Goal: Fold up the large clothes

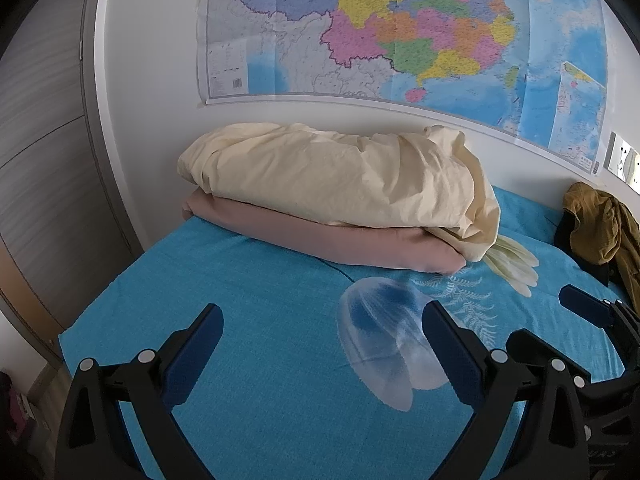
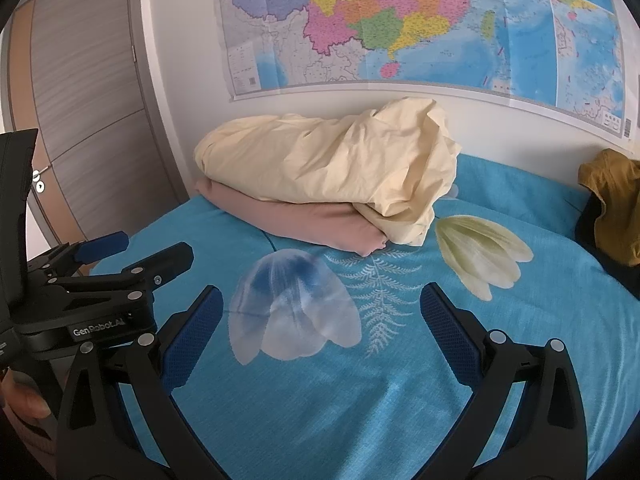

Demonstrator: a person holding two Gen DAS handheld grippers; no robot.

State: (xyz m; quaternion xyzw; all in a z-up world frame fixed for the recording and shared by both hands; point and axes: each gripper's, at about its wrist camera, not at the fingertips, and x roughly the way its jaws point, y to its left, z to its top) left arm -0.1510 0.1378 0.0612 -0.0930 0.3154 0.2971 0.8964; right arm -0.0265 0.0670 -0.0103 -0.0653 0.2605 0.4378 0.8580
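Observation:
A mustard-brown garment (image 1: 600,224) lies crumpled at the far right of the blue bed, against the wall; it also shows in the right wrist view (image 2: 616,196). A dark garment (image 2: 588,224) lies partly under it. My left gripper (image 1: 322,320) is open and empty above the blue sheet (image 1: 260,320), well short of the garments. My right gripper (image 2: 320,304) is open and empty beside it, over the flower print. The right gripper also shows at the right edge of the left wrist view (image 1: 592,312). The left gripper shows at the left of the right wrist view (image 2: 120,248).
A folded cream quilt (image 1: 340,176) rests on a folded pink blanket (image 1: 320,236) at the back of the bed by the wall. A map (image 1: 400,32) hangs above. A wooden wardrobe (image 1: 44,152) stands at the left. A wall socket (image 1: 624,160) is at the right.

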